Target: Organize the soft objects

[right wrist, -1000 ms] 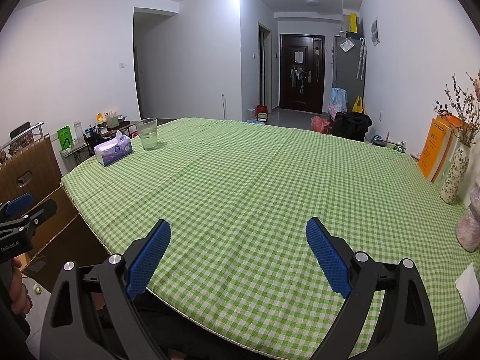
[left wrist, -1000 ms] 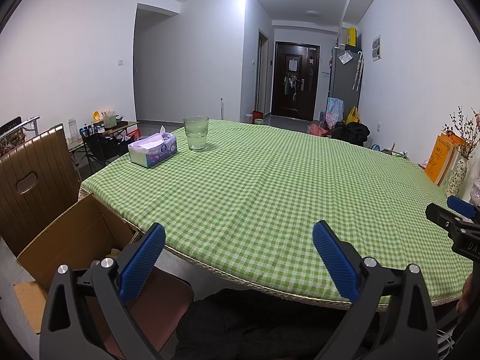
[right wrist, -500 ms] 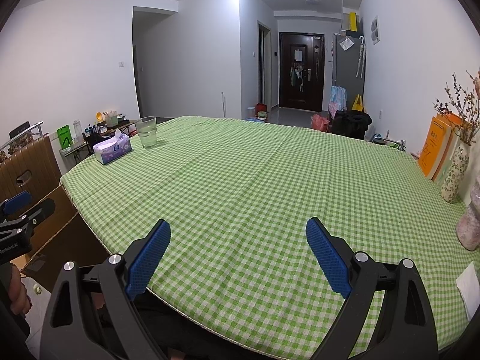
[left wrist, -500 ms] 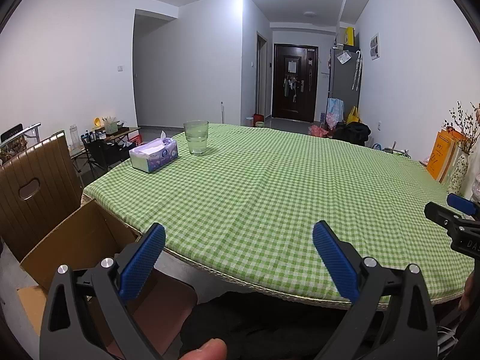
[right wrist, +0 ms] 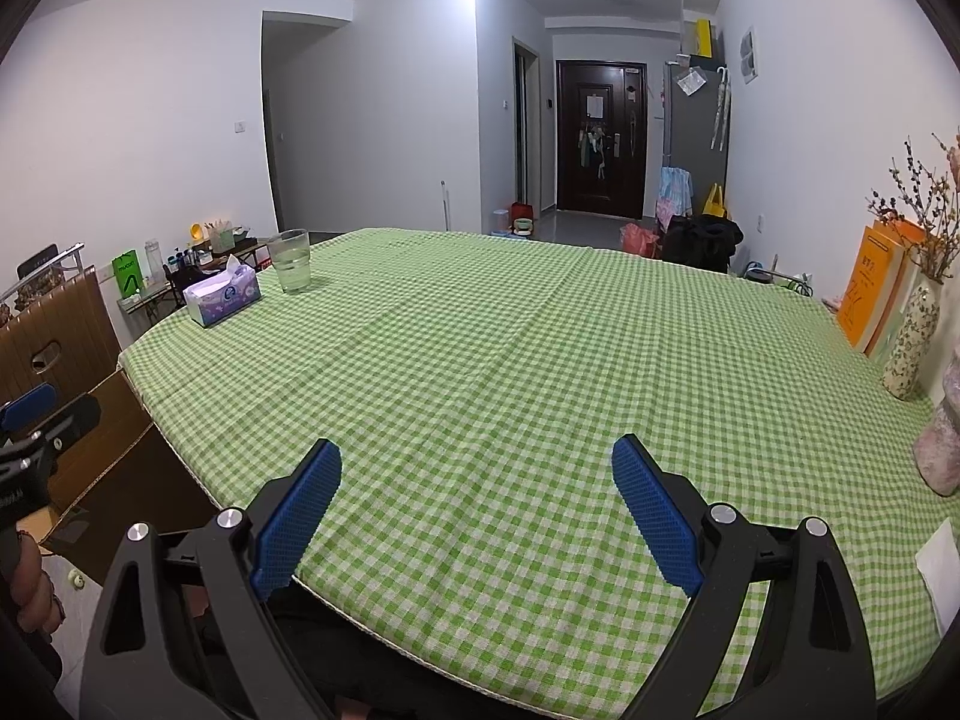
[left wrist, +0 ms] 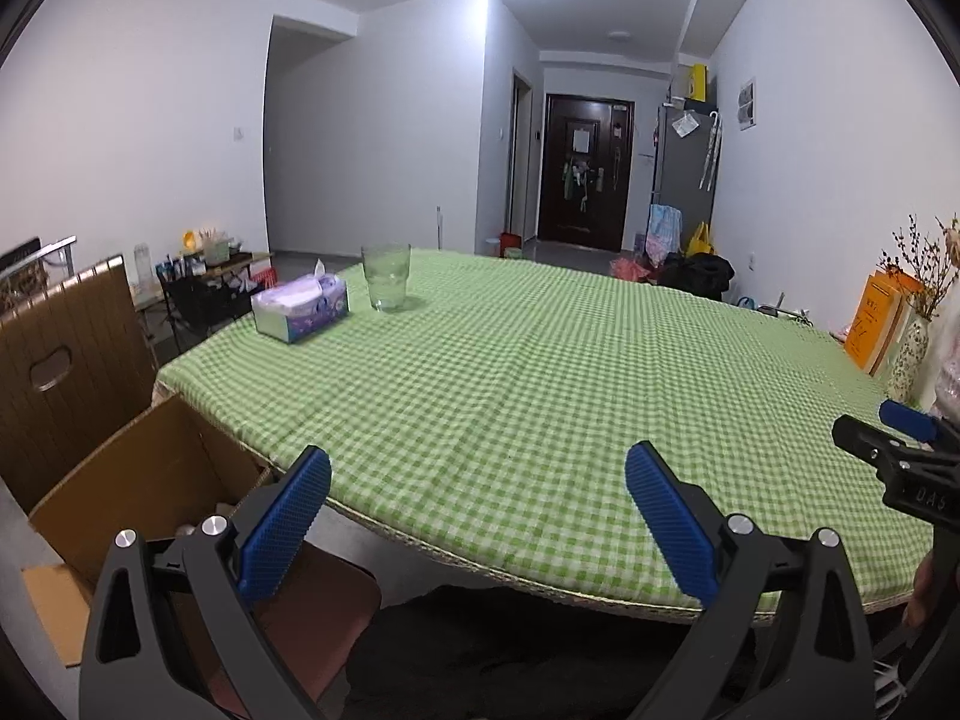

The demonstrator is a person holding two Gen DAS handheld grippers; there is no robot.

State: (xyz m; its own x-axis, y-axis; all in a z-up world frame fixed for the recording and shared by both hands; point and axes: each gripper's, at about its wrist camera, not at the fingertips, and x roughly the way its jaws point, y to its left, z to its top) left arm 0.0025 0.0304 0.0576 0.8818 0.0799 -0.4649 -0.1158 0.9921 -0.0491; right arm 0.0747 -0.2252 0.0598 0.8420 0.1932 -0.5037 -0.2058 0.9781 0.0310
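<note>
Keep left gripper (left wrist: 477, 456) and right gripper (right wrist: 475, 447) spread wide and empty, reach right for the soft-looking pink bundle (right wrist: 943, 444) at three o'clock, pinch its middle gently, then carry toward the cardboard box (left wrist: 138, 480) at eight o'clock.

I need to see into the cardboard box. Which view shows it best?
The left wrist view: the box sits open beside the table, inner walls showing, its bottom partly hidden by the left gripper. The right wrist view catches only one flap at the edge.
</note>
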